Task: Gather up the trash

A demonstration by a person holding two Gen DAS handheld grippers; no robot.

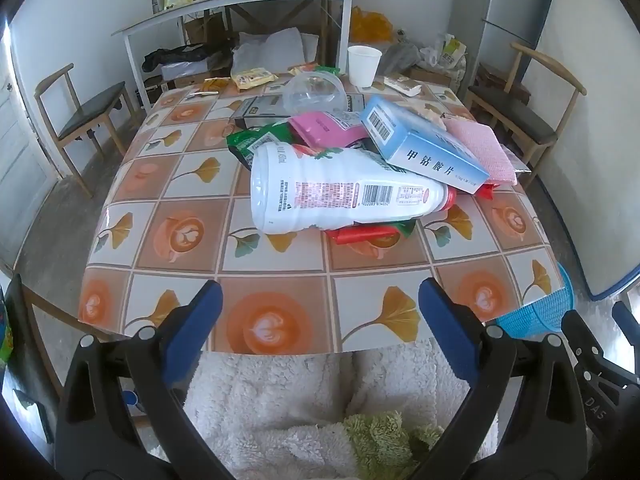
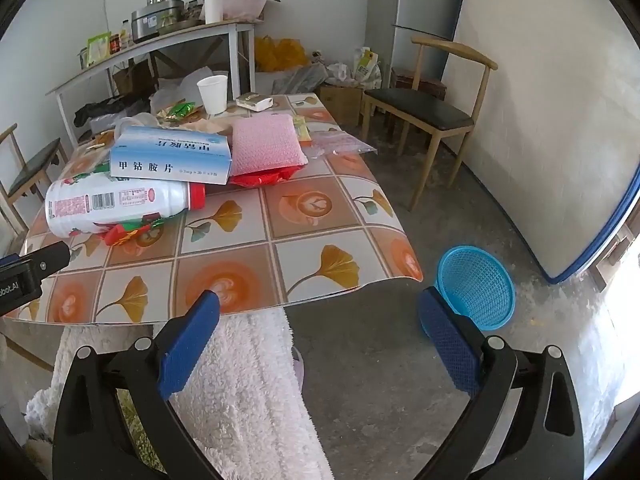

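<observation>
A pile of trash lies on the tiled table (image 1: 280, 264): a white plastic bottle (image 1: 340, 192) on its side, a blue medicine box (image 1: 424, 144) leaning on it, a pink packet (image 1: 328, 128), green and red wrappers, a clear lid (image 1: 316, 92) and a white paper cup (image 1: 363, 65). The bottle (image 2: 116, 200), box (image 2: 172, 156) and cup (image 2: 213, 94) also show in the right wrist view. A blue mesh basket (image 2: 476, 286) stands on the floor right of the table. My left gripper (image 1: 320, 312) is open and empty before the table's near edge. My right gripper (image 2: 320, 320) is open and empty near the table's front right corner.
Wooden chairs stand left (image 1: 84, 112) and right (image 2: 432, 112) of the table. A pink cloth (image 2: 264, 144) lies by the box. A white shelf table (image 1: 240, 4) with kitchen items is at the back. A white fluffy blanket (image 1: 288, 400) lies below the grippers.
</observation>
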